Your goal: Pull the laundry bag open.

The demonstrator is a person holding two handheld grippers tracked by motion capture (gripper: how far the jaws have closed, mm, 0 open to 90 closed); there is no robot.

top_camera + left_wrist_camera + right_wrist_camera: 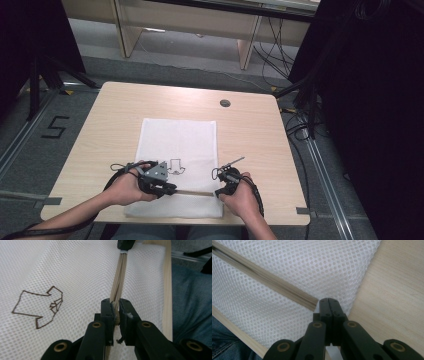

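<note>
A white mesh bag [179, 150] lies flat on a wooden table [250, 135], its near edge close to the table's front edge and bare wood open on either side and beyond it. A beige zipper [192, 192] runs across the bag near that front edge, its long axis stretching straight from one tool to the other. The left gripper [170, 190], held in the person's left hand [127, 187], has its jaws clamped on the zipper's pull end [115, 312]. The right gripper [220, 191], in the right hand [242, 197], is pinched fully together on the mesh [327, 301] just beside the zipper's other end [313, 303], at the bag's side edge where bare table begins. A brown outline drawing [40, 306] marks the mesh off to one side of the left jaws.
</note>
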